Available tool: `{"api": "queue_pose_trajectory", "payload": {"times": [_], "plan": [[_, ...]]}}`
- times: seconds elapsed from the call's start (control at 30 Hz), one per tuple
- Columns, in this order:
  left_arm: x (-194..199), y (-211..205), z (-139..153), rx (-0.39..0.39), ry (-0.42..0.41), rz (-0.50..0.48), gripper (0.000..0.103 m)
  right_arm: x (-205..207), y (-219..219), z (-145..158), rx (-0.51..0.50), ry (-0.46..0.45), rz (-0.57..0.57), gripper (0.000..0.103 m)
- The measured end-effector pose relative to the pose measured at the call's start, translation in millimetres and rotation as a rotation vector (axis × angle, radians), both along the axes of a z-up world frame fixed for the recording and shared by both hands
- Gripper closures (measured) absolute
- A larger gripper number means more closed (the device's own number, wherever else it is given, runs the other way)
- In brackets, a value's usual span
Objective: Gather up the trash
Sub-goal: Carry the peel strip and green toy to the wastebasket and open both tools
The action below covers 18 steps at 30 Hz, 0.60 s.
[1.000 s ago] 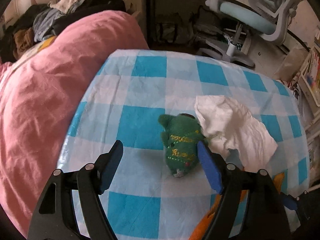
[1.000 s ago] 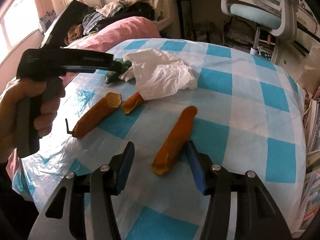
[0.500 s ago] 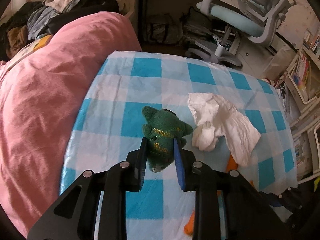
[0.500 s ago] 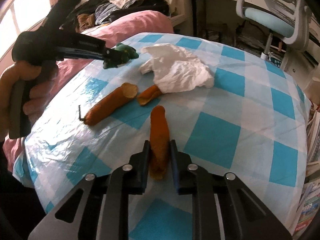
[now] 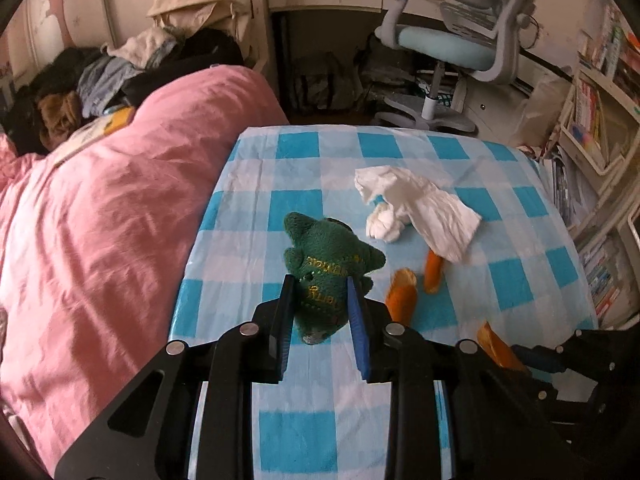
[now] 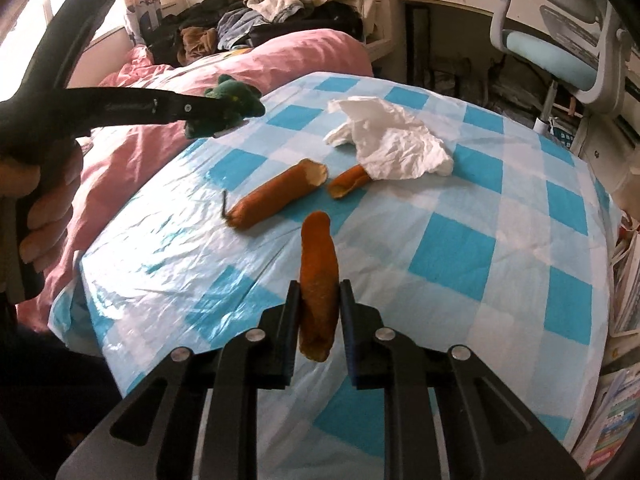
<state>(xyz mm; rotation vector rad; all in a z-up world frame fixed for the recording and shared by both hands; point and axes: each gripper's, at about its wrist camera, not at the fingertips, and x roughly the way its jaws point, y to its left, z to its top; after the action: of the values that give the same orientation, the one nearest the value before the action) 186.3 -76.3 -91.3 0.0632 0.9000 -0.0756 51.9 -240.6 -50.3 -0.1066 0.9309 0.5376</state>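
Two claws, each clamped on something and lifted clear of the table [image 6: 460,264]. Left claw [image 5: 320,292] shut on a green plush toy [image 5: 328,264], pads pressing its lower body, head and stubby limbs poking out past the tips, tilted forward and down. Right claw [image 6: 318,304] pinched on an orange peel strip [image 6: 318,280], gripped near its lower end, the long upper end standing out ahead of the pads, the bottom curl hanging free just below them. Seen from the right wrist, left claw held out level over the table's far left edge, beside the pink duvet [image 6: 168,120], with a hand [image 6: 44,208] wrapped round its handle. Still lying on the blue-checked cover: a longer orange peel piece [image 6: 276,196] with a dark stem at one end, a shorter peel scrap [image 6: 348,182] tucked partly under a crumpled white tissue [image 6: 392,148], all near each other in the middle. Step in hand, by judgement: pick-up done for two items, carry-off pending. No bin or bag visible in either view, so next move likely calls for swinging both loads off the table toward wherever trash goes, keeping squeeze steady since the peel looks limp and could slip. Doubtful whether the toy counts as trash at all. Beyond: clothes heap, desk, pale blue swivel chair [image 6: 560,52].
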Motion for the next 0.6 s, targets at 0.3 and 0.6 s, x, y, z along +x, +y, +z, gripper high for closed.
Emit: {"api": "queue_pose_trajectory", "payload": {"times": [0.3,0.6], "plan": [[-54.3,-0.5,13.7,0.014,-0.052,-0.007,0.079,-26.7,9.7,7.1,0.048,-0.009,0.021,0.083],[-103.1,6.5,22.3,0.018,-0.086,-0.007,0.079,-69.5,31.3,11.1,0.066,-0.018,0.094,0.083]]}}
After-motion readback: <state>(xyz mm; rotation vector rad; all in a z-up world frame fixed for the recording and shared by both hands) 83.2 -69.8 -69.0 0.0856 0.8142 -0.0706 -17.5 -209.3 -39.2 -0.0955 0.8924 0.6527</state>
